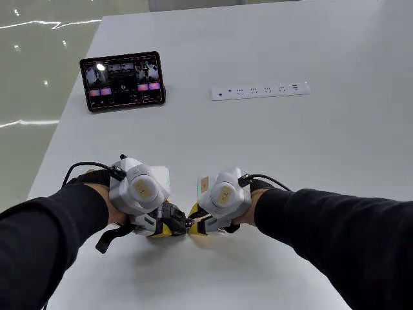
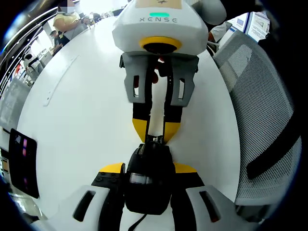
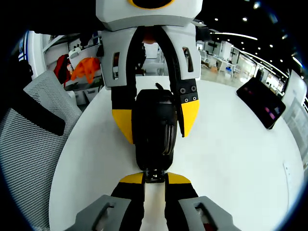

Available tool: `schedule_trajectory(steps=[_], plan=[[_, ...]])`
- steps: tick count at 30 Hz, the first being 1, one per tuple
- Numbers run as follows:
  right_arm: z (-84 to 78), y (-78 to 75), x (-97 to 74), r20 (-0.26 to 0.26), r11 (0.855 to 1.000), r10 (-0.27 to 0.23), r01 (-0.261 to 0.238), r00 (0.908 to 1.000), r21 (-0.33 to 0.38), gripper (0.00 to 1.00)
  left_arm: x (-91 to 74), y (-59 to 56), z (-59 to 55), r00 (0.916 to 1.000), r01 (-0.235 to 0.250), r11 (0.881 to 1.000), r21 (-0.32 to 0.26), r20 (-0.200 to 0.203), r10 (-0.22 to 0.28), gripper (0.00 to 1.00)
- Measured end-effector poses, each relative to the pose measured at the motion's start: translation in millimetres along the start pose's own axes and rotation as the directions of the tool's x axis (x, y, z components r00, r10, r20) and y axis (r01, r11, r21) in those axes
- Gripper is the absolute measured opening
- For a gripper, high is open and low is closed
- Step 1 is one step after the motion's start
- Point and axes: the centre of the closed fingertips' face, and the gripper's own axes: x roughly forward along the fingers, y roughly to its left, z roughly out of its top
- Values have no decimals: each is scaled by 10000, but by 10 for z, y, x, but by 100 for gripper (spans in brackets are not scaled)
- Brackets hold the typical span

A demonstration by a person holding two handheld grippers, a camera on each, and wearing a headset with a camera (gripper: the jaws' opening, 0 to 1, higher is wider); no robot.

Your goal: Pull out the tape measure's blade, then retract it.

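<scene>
In the left gripper view the black tape measure [image 2: 148, 179] sits between the yellow-tipped jaws of my left gripper [image 2: 148, 167], which is shut on its case. My right gripper [image 2: 156, 129] comes in from the top, its tips pinched together at the case's mouth. The right gripper view has my right gripper [image 3: 155, 179] shut on the small blade hook [image 3: 154, 174], right against the tape measure [image 3: 153, 127]. Almost no blade is out. From the head view, the left gripper [image 1: 169, 224] and right gripper [image 1: 197, 225] meet tip to tip near the table's front edge, the tape measure [image 1: 174, 218] between them.
On the white table [image 1: 258, 148] a tablet [image 1: 122, 81] stands propped at the back left and a white power strip [image 1: 259, 91] lies at the back right. A grey mesh chair [image 2: 260, 96] stands just off the table's near edge.
</scene>
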Motion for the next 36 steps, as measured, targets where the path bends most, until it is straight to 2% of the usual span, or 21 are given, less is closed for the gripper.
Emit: schedule_trajectory(steps=[2, 6, 9, 13, 15, 19, 23, 27, 36], plan=[[5, 6, -2, -49, 10000, 7, -7, 10000, -45, 12, 1, 2, 2, 10000, -4, 10000, -11, 29, 4, 32], [26, 0, 11, -153, 9986, -6, 14, 9999, 524, 12, 2, 0, 3, 10000, 31, 10000, -4, 29, -31, 32], [4, 2, 29, -374, 9997, 10, 0, 9993, 246, 12, 2, -4, 3, 10000, 26, 10000, 3, 42, -26, 32], [-8, -2, 20, -153, 9998, 23, -20, 9999, 212, 11, 2, -3, 6, 10000, 52, 10000, -1, 72, -52, 32], [-4, 6, 26, -293, 9995, 34, -43, 9996, -303, 11, 3, -2, 4, 10000, 68, 10000, -40, 58, -68, 32], [-2, -6, 27, -269, 10000, 13, -14, 9996, -24, 9, 11, -3, 1, 10000, 76, 10000, 15, 15, -76, 31], [-12, -2, 24, -371, 9998, 8, -14, 9993, -175, 9, 8, 1, -5, 10000, 76, 10000, 22, 28, -76, 31], [-20, -1, 17, -335, 10000, -75, 73, 9994, -55, 9, 3, 0, -16, 9999, 130, 9999, 108, -100, -129, 31], [-21, 5, 10, -408, 10000, -13, 15, 9992, 59, 9, -6, -5, -18, 9999, 77, 9998, 209, -106, -75, 31]])
